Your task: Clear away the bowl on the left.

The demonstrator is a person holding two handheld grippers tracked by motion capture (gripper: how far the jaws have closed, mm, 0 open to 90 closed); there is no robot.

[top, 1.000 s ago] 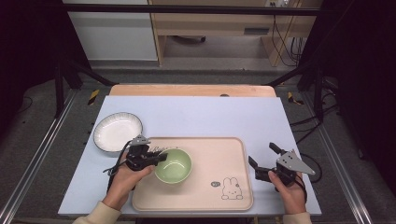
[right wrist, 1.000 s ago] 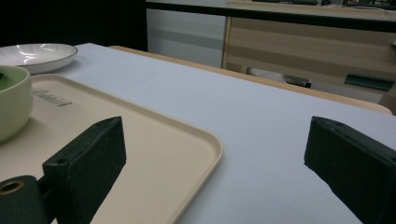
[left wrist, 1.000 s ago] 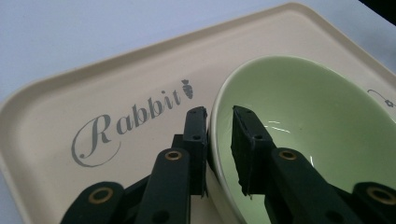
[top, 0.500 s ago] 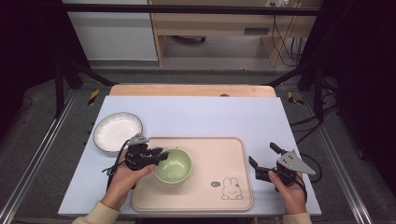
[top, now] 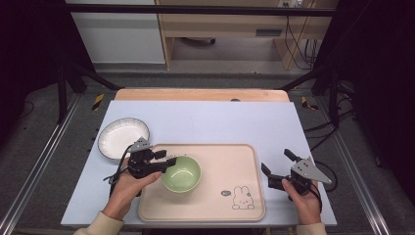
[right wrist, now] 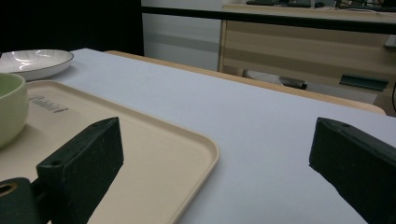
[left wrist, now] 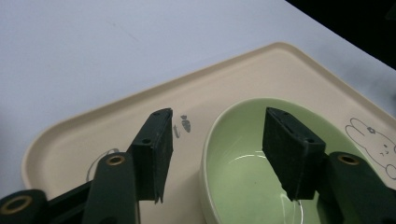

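A pale green bowl [top: 182,174] stands on the left part of a beige tray [top: 230,161] that has a rabbit drawing. My left gripper [top: 169,162] is at the bowl's left rim. In the left gripper view it [left wrist: 217,154] is open and straddles the rim of the bowl [left wrist: 243,186], one jaw outside over the tray [left wrist: 93,130] and one inside, neither pressing on it. My right gripper [top: 276,161] hovers open and holds nothing just off the tray's right edge. Its own view shows the gripper [right wrist: 215,154] over the tray corner [right wrist: 140,140], with the bowl [right wrist: 9,107] at far left.
A white plate [top: 122,138] with a dark rim lies on the blue-grey table cover behind the left gripper, also seen as the plate [right wrist: 32,60] far off. Bare table cover [top: 220,122] stretches behind the tray. A wooden edge [top: 195,95] borders the far side.
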